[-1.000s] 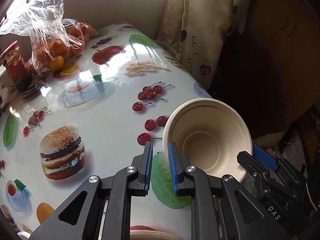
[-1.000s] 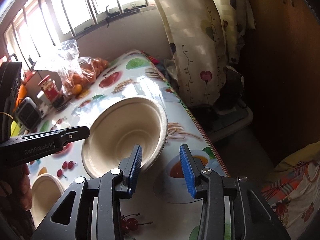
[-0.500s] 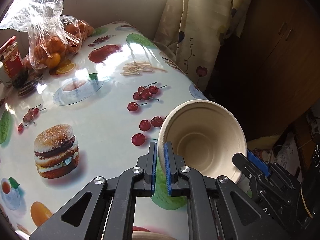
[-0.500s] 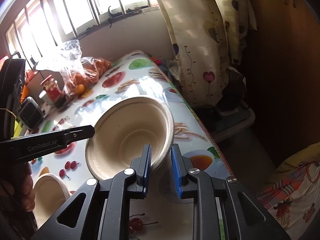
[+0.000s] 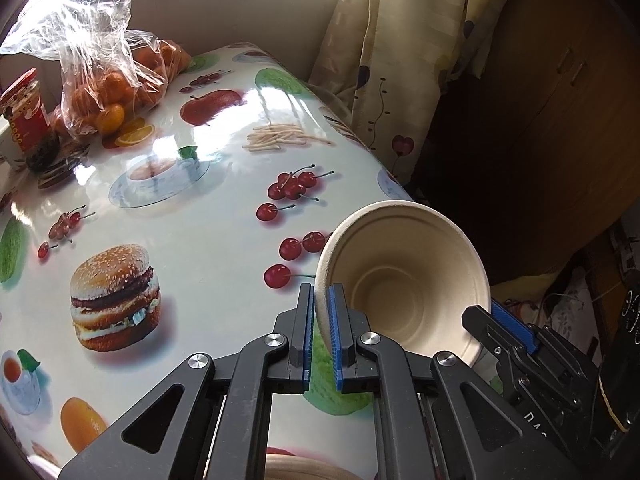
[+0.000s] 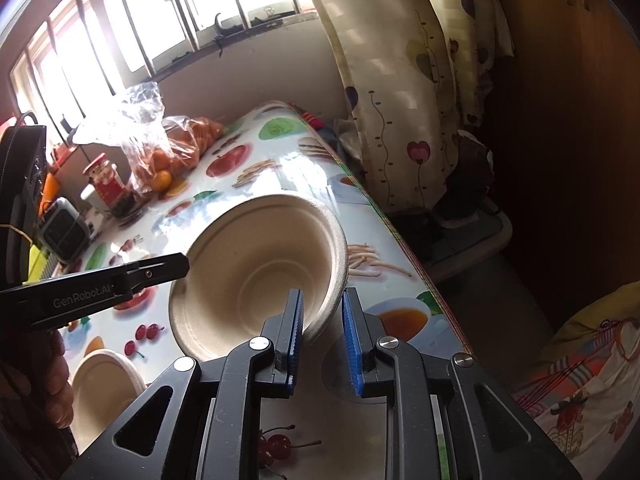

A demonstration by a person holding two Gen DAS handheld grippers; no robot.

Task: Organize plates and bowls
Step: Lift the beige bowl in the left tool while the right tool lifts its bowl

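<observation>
A beige paper bowl (image 5: 404, 288) (image 6: 256, 268) hangs tilted over the printed tablecloth (image 5: 192, 232), close to the table's right edge. My left gripper (image 5: 320, 320) is shut on the bowl's left rim, one blue pad on each side of the wall. In the right wrist view its black fingertip (image 6: 176, 266) meets that same rim. My right gripper (image 6: 322, 304) is shut on the opposite rim, and it shows at the bowl's lower right (image 5: 508, 328) in the left wrist view. A second beige bowl (image 6: 104, 380) sits on the table below, partly hidden.
A plastic bag of oranges (image 5: 104, 80) and a red jar (image 5: 24, 116) stand at the far end by the window. A small grey device (image 6: 64, 232) sits at the left. A patterned curtain (image 6: 400, 80) hangs past the table's right edge (image 6: 420, 264).
Both grippers' jaws have closed onto the bowl's rim, the left first and then the right. The bowl has barely shifted.
</observation>
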